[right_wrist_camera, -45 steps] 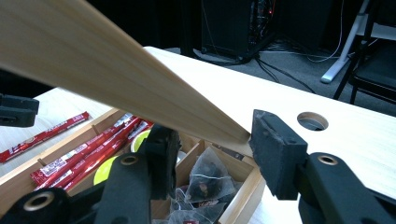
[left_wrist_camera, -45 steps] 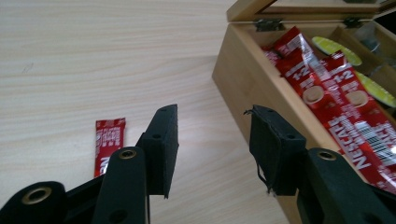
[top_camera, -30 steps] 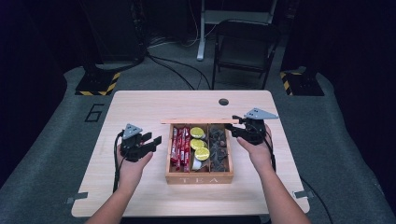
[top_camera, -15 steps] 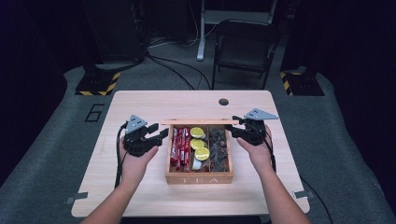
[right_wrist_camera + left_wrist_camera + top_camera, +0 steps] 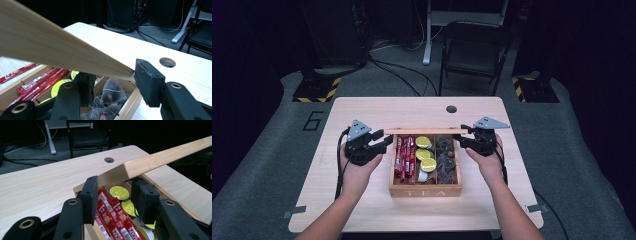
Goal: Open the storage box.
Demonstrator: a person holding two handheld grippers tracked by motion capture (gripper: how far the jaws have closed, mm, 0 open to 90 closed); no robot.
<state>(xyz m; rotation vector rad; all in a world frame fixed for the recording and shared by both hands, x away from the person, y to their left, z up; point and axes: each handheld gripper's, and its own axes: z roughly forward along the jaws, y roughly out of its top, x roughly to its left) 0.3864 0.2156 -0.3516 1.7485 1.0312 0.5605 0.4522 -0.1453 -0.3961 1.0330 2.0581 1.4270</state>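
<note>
Two grippers work the raised lid [image 5: 424, 131] of the tea box [image 5: 425, 190], which sits at the table's [image 5: 362, 107] middle near its front edge. The right gripper [image 5: 464, 138] pinches the lid's right end; the left gripper [image 5: 384, 142] has spread jaws at its left end. Judged best: move both ends evenly, keeping the lid's long axis parallel to the table's far edge.

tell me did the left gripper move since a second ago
Yes. In the high view the left gripper has moved right and slightly away from the person, toward the tea box, and now reaches the lid.
</note>
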